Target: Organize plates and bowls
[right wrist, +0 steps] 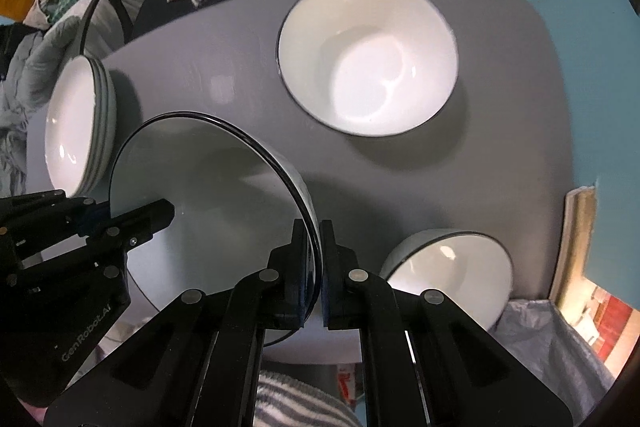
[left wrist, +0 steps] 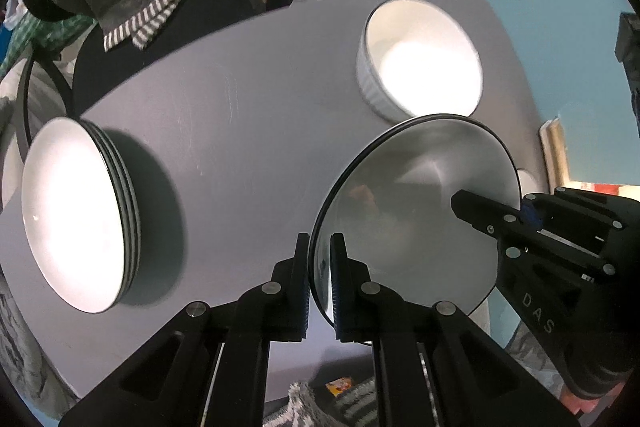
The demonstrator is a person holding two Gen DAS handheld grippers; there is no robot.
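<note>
While both grippers clamp the same plate (left wrist: pixel 416 211), it hangs tilted above the gray table (left wrist: pixel 224 131): the left gripper (left wrist: pixel 320 283) pinches its near-left rim, and the right gripper (right wrist: pixel 314 267) pinches the opposite rim, fingers closed on the thin edge. I judge the task partly done. A stack of plates (left wrist: pixel 76 207) already sits at the table's left edge, and this plate looks bound for it. Left to sort are a white bowl (right wrist: pixel 368 61) far on the table and another bowl (right wrist: pixel 448 275) at the near right edge. The held plate is shallow, glossy white with a thin dark rim line, matching the stacked ones.
</note>
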